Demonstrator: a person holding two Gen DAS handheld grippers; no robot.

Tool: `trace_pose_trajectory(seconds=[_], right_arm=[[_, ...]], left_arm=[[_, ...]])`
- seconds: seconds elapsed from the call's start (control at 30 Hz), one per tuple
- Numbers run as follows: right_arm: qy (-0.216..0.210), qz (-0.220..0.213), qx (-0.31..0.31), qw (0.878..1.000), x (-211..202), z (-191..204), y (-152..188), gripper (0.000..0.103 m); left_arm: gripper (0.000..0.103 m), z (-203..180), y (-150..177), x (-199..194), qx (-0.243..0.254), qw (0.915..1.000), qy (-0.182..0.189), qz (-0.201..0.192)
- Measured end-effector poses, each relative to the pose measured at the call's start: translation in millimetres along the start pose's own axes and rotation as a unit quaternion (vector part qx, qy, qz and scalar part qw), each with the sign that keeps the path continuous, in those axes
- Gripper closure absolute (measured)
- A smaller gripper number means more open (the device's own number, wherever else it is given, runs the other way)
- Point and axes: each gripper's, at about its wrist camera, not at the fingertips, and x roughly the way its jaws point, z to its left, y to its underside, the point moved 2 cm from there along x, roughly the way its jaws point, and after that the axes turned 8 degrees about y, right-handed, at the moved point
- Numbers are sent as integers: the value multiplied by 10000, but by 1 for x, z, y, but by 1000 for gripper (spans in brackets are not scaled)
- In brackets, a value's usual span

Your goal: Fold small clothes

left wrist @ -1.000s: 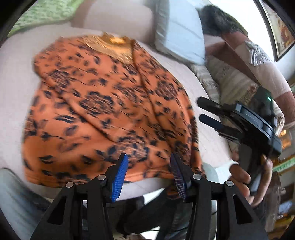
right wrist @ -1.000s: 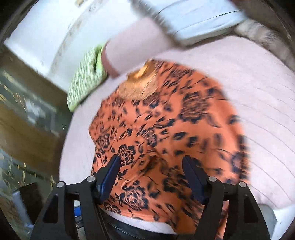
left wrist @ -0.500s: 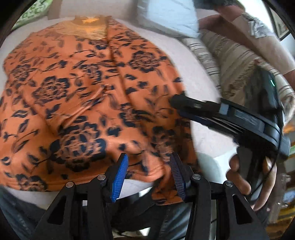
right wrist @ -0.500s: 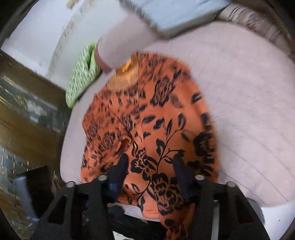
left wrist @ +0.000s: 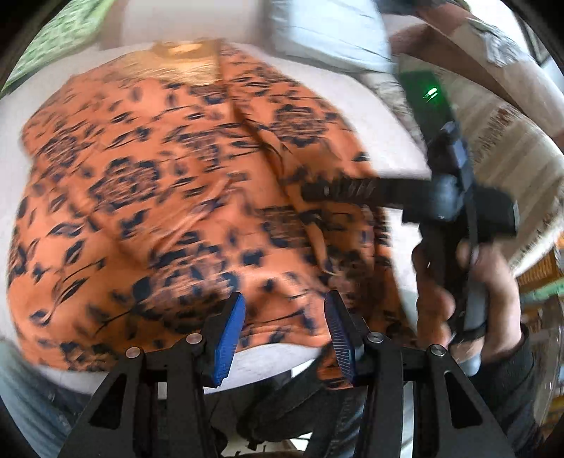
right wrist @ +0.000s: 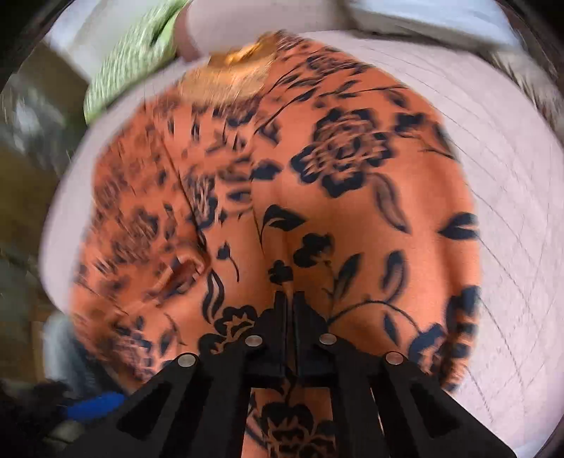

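Observation:
An orange garment with dark navy flowers [left wrist: 169, 197] lies spread on a pale pink surface [left wrist: 387, 116], its golden neckline at the far end. My left gripper [left wrist: 283, 327] hovers over the near hem, its blue pads [left wrist: 229, 331] apart with nothing pinched. In the right wrist view my right gripper [right wrist: 289, 299] is shut on the garment [right wrist: 352, 197], and creases in the cloth run toward its tips. From the left wrist view the right gripper [left wrist: 313, 192] shows as closed dark fingers lying on the garment's right side, held by a hand [left wrist: 469, 289].
A white pillow [left wrist: 328, 31] and a green patterned cloth [left wrist: 53, 38] lie beyond the neckline. A striped cushion [left wrist: 511, 148] and a person's sleeve [left wrist: 493, 53] are at the right. Bare quilted pink surface [right wrist: 511, 211] lies right of the garment.
My right gripper came down onto the garment's near right part and its jaws went from wide apart to closed on the cloth. The left gripper shifted sideways along the hem, still open.

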Motion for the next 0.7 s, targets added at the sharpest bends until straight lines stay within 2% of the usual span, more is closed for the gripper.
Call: trace_pose_trajectory(seconds=[0.1, 0.17, 0.27, 0.33, 0.37, 0.4, 0.43, 0.47, 0.5, 0.53, 0.57, 0.6, 0.67, 0.7], right_arm=[[-866, -138, 673, 9939, -25, -43, -10, 100], [-1069, -125, 898, 9901, -30, -63, -14, 100], [-1288, -97, 1176, 9846, -33, -89, -19, 100], [-1545, -8, 1326, 9791, -30, -99, -21, 100], [-1597, -2, 1328, 9782, -30, -101, -22, 100], [-1651, -5, 1300, 9777, -32, -102, -23, 100], [-1668, -30, 1292, 9775, -33, -104, -24, 100], [-1661, -56, 1299, 9775, -34, -104, -26, 100], [-1624, -57, 1305, 9781, -35, -106, -28, 100], [-1577, -63, 1252, 9795, -36, -104, -31, 100], [-1566, -99, 1091, 9816, -39, -97, -32, 100], [-1629, -118, 950, 9820, -41, -88, -35, 95], [-1706, -201, 650, 9830, -50, -66, -44, 93], [-1743, -268, 474, 9832, -57, -55, -52, 88]], left_arm=[[56, -17, -11, 14, 243, 9989, 391, 72], [56, -28, -20, 30, 370, 9975, 586, 132], [56, -42, -32, 59, 517, 9961, 662, 282], [56, -53, -34, 81, 602, 9935, 796, 539], [56, -59, -32, 92, 730, 9925, 723, 658], [58, -61, -31, 101, 838, 9922, 603, 705], [81, -61, -28, 110, 869, 9923, 447, 767], [96, -58, -25, 115, 745, 9925, 433, 862], [99, -55, -23, 114, 604, 9925, 598, 876], [100, -53, -21, 105, 507, 9929, 819, 692], [100, -51, -20, 94, 523, 9936, 860, 509], [100, -50, -17, 77, 571, 9938, 885, 347], [100, -45, -13, 51, 582, 9931, 1013, 141], [100, -41, -13, 41, 603, 9934, 978, 65]])
